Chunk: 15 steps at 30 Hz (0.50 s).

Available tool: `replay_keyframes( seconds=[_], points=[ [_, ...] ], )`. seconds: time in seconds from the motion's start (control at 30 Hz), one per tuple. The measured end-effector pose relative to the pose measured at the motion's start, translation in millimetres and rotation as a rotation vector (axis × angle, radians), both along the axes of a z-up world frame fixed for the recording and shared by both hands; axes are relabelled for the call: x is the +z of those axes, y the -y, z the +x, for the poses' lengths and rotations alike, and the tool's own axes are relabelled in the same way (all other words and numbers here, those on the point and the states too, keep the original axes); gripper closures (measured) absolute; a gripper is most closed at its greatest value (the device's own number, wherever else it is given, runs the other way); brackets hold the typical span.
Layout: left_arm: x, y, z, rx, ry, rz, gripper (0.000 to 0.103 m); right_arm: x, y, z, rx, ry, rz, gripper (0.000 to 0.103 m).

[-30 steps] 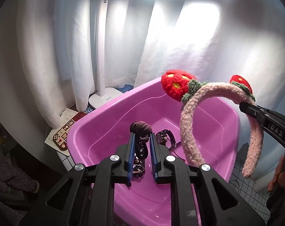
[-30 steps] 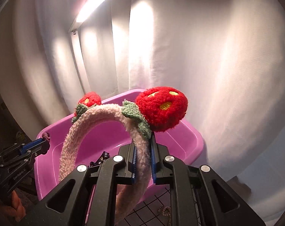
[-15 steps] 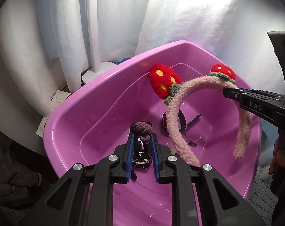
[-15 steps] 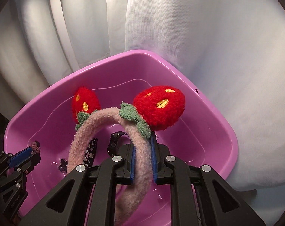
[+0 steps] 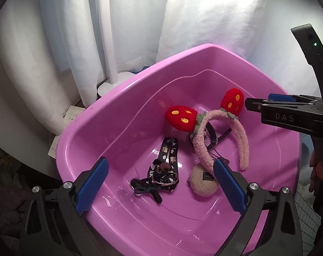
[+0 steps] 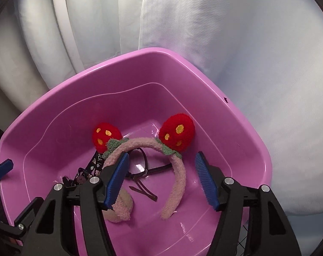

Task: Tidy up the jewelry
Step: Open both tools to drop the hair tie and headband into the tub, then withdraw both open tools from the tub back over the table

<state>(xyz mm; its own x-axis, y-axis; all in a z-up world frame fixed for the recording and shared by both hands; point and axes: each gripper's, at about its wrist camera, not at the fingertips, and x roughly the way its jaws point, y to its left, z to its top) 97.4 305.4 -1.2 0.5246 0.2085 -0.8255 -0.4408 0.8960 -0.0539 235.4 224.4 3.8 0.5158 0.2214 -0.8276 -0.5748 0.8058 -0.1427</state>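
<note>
A pink fluffy headband [image 5: 200, 149] with two red strawberries lies on the floor of the purple basin [image 5: 118, 98]. A small brown hair tie [image 5: 163, 166] rests on a black lanyard [image 5: 170, 151] with a metal ring. My left gripper [image 5: 160, 163] hangs above the hair tie, its jaws opening wide and holding nothing. My right gripper [image 6: 161, 155] hovers over the headband [image 6: 178, 175]; its jaws are opening too, and the pads do not touch the band. In the left wrist view the right gripper [image 5: 258, 102] reaches in over the basin from the right.
A beige fluffy piece [image 5: 200, 183], a black strap [image 6: 148, 168] and a brown hair clip [image 6: 143, 191] also lie in the basin [image 6: 204, 72]. White curtains hang behind. A white lamp base [image 5: 114, 85] and paper sheets sit left of the basin. A hand [image 5: 319, 170] shows at right.
Both grippers came down over the basin and opened. The hair tie dropped from the left one onto the lanyard. The headband fell from the right one to the basin floor.
</note>
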Motion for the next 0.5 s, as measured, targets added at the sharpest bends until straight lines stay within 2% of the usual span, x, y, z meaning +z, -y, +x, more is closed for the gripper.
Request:
replay_keyframes(
  seconds=[0.27, 0.5],
  points=[
    [5, 10, -11, -0.011, 0.008, 0.033, 0.007, 14, 18, -1, -0.01, 0.001, 0.058, 0.041],
    [11, 12, -21, -0.015, 0.036, 0.037, 0.007, 26, 32, -22, -0.004, 0.019, 0.132, 0.04]
  ],
)
